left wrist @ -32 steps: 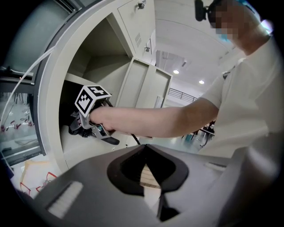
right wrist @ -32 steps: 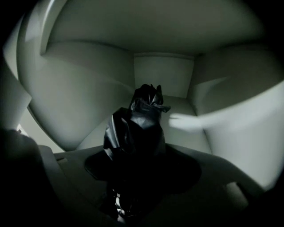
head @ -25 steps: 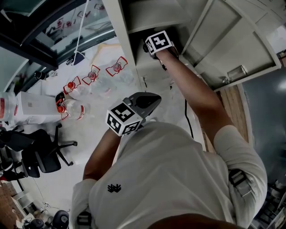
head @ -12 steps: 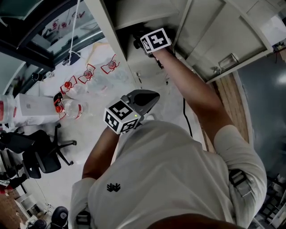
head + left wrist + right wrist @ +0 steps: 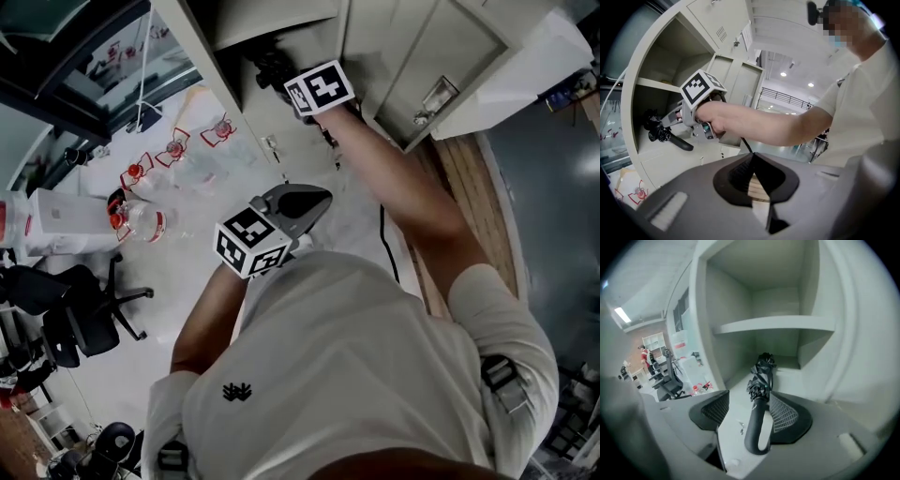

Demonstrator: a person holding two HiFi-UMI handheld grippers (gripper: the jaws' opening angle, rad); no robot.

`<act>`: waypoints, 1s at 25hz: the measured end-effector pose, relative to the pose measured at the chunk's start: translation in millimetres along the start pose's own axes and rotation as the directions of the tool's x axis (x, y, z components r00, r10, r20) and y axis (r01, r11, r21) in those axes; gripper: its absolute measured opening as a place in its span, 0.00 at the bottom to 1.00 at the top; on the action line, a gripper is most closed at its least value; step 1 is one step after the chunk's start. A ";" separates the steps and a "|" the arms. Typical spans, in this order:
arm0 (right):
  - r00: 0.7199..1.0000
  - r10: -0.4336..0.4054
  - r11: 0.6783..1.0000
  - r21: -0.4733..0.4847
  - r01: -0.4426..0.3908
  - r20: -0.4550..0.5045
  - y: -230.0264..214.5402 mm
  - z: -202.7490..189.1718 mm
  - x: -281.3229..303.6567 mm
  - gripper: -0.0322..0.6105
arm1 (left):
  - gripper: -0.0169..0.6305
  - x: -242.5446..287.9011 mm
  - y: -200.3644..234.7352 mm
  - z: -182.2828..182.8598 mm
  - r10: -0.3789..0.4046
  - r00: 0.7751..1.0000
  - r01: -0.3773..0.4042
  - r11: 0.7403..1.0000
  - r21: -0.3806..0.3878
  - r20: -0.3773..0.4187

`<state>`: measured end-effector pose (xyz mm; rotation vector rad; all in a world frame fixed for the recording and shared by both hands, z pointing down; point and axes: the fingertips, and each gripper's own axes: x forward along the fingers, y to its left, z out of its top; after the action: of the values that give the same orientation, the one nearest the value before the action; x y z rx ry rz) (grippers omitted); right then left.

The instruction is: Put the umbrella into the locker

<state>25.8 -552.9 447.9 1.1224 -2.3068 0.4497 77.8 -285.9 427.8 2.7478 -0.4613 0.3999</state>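
Note:
A black folded umbrella (image 5: pixel 761 376) lies in the lower compartment of the pale locker (image 5: pixel 773 324), canopy inward, its handle (image 5: pixel 757 430) pointing out between my right gripper's jaws. My right gripper (image 5: pixel 750 398) is open; the handle rests against its right pad, with a gap on the left. From the left gripper view the umbrella (image 5: pixel 660 133) sits just under the right gripper (image 5: pixel 670 121) at the locker mouth (image 5: pixel 656 84). The head view shows the right gripper (image 5: pixel 298 82) reaching into the locker (image 5: pixel 281 23), with the umbrella (image 5: pixel 267 66) dark beyond it. My left gripper (image 5: pixel 314 199) (image 5: pixel 752 157) is shut and empty at chest height.
The locker door (image 5: pixel 422 75) stands open to the right of my arm. Several water bottles with red labels (image 5: pixel 141 178) and a white box (image 5: pixel 56 220) lie left of the locker. A black office chair (image 5: pixel 80 319) stands further left. A thin cable (image 5: pixel 384 244) runs along the floor.
The head view has swung, so the locker sits further up and left. The right gripper stays at the locker mouth, and the umbrella's dark bundle now shows beyond it. The left gripper barely moved.

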 end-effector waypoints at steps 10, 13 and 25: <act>0.996 0.079 0.997 -0.026 -0.078 0.036 32.9 -43.5 -77.4 0.47 | 0.11 22.8 -71.9 -13.8 0.030 0.999 -0.030 1.000 -0.002 0.020; 0.994 0.102 0.994 -0.032 -0.100 0.042 42.7 -62.1 -103.4 0.46 | 0.11 28.2 -94.1 -18.6 0.041 0.999 -0.041 0.999 -0.005 0.027; 0.976 0.210 0.978 -0.004 -0.210 0.057 81.5 -152.9 -196.2 0.36 | 0.11 37.1 -169.4 -48.6 0.079 0.996 -0.078 0.996 -0.031 0.036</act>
<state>109.7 -304.9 449.6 0.9055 -2.4877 0.5049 161.4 -126.7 438.5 2.7192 -0.5812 0.3590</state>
